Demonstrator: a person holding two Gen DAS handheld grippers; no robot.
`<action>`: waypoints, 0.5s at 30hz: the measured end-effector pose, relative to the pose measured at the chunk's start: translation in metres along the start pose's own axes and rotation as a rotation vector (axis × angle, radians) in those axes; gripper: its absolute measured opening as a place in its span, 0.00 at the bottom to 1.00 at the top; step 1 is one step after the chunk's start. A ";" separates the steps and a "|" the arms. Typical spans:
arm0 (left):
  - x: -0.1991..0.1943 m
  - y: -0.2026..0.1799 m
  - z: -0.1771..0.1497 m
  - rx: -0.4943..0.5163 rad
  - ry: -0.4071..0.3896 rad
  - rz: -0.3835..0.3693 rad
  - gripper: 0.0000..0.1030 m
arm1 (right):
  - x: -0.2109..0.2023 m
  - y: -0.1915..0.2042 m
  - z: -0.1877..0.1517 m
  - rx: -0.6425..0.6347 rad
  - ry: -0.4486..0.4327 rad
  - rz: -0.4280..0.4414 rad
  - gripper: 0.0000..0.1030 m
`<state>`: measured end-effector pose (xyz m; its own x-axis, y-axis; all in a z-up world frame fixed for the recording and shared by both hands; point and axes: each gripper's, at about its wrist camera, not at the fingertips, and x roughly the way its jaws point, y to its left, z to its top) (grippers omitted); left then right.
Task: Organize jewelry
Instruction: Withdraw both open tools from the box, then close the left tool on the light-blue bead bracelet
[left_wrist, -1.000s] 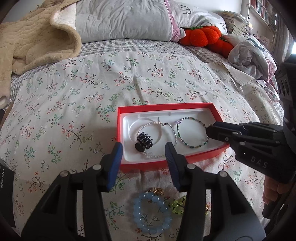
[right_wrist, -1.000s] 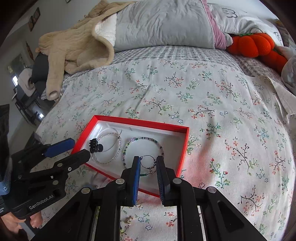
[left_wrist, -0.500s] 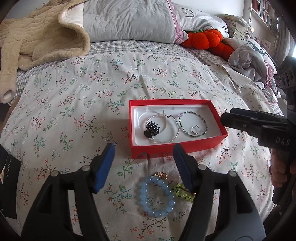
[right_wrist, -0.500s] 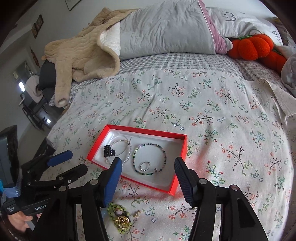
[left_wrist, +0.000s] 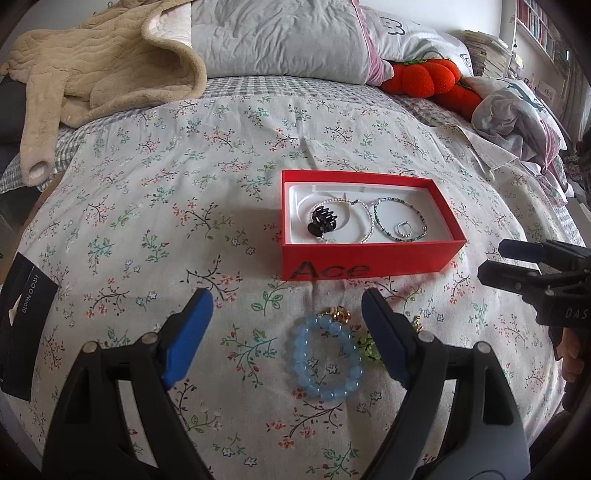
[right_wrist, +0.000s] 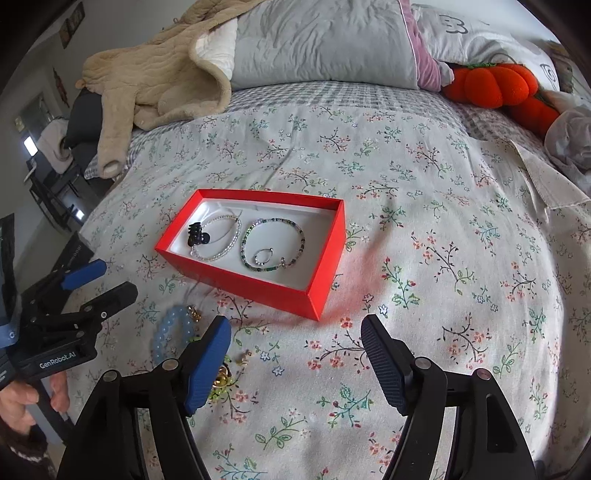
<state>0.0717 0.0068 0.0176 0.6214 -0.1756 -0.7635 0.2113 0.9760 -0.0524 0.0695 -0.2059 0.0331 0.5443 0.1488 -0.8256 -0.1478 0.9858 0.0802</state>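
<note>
The blue bead bracelet (left_wrist: 327, 357) is lying flat on the bed (left_wrist: 184, 184), short of the red box (left_wrist: 369, 258) and directly between the left gripper (left_wrist: 286, 334)'s spread jaws. The right gripper (right_wrist: 295, 354), also spread, is hovering farther off; small gold pieces (right_wrist: 221, 378) beside it are probably earrings.

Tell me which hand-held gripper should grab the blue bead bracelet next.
Probably the left hand-held gripper: it is open and the blue bead bracelet lies right between its fingers. The right hand-held gripper, also open, sits off to the bracelet's side.
</note>
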 end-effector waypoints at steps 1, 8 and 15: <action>0.001 0.000 -0.004 -0.004 0.008 0.009 0.81 | 0.001 0.000 -0.003 -0.004 0.009 -0.013 0.73; 0.014 0.000 -0.029 -0.036 0.074 0.037 0.81 | 0.005 0.002 -0.020 -0.046 0.061 -0.053 0.73; 0.019 -0.001 -0.045 -0.059 0.111 0.028 0.81 | 0.011 0.006 -0.032 -0.051 0.114 -0.072 0.73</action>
<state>0.0497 0.0081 -0.0259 0.5388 -0.1357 -0.8315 0.1480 0.9868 -0.0651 0.0479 -0.2010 0.0069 0.4577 0.0653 -0.8867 -0.1549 0.9879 -0.0072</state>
